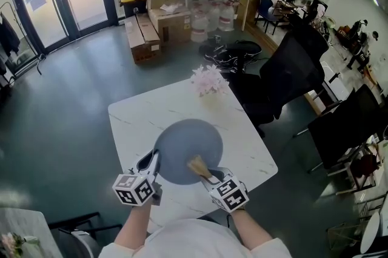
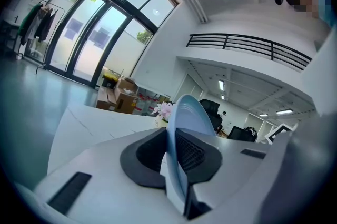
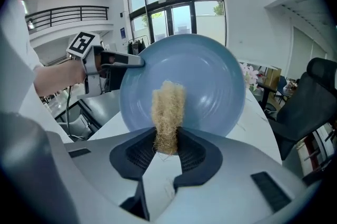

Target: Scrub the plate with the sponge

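two grippers, one plate raised over the table
head view: the blue plate [image 1: 185, 148] is seen above the white table [image 1: 136, 114], its left rim clamped by the left gripper [image 1: 150, 161]; the sponge [image 1: 198, 166] is pinched in the right gripper [image 1: 207, 175]. left gripper view: the rim is gripped edge-on. right gripper view: the sponge stands upright, straight ahead, seemingly against the plate's tilted face. no writing can be read.

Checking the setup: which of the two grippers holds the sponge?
The right gripper: its jaws clamp the tan fibrous sponge, while the left gripper grips the blue plate by its rim.
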`<state>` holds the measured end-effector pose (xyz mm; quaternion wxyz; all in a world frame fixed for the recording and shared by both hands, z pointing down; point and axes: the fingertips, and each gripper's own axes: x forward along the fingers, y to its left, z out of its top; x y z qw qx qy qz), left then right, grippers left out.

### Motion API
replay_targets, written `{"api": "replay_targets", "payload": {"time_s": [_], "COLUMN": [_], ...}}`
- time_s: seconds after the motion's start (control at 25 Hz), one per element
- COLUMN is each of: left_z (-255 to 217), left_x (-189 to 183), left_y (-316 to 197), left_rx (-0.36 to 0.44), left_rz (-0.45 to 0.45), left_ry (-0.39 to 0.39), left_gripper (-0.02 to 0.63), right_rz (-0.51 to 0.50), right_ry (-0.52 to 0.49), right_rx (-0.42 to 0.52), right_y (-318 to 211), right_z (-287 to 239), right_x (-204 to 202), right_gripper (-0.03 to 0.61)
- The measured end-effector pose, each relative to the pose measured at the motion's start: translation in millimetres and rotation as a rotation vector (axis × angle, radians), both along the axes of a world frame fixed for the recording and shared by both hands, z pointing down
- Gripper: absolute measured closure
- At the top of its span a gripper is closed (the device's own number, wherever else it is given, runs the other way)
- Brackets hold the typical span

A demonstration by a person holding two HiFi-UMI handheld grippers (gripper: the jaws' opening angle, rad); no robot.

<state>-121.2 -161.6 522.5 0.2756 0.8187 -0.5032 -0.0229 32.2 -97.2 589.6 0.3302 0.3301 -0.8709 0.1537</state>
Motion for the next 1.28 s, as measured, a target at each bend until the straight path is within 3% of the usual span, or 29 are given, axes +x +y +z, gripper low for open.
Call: {"api": "replay_targets", "payload": {"time_s": [0.24, 0.44, 0.84, 1.04, 1.28], "left_z": [4, 7, 14, 16, 13], "left_x": [11, 19, 34, 30, 18], "left_y": [7, 16, 24, 20, 11], "left_rx": [-0.005, -0.008, -0.020, -0.023, -0.014], "left_rz": [0.032, 0.061, 0.105, 0.097, 0.064], "left_ry": [-0.029, -0.046, -0.058, -0.063, -0.066], "left_gripper": [0.565, 0.565, 0.566, 0.565, 0.565], "right_rz": [-0.152, -0.177, -0.021, 0.072, 0.097], "right_ry": [-0.001, -0.005, 0.011, 0.043, 0.077], "right_rx": [0.009, 0.055, 0.134, 0.073, -0.027], "right_y": [18, 2, -53, -60, -40], "right_z": [-5, -20, -49, -32, -5], "right_x": [-48, -58, -5, 36, 56], "right_gripper": [0.460, 0.460, 0.460, 0.460, 0.460]}}
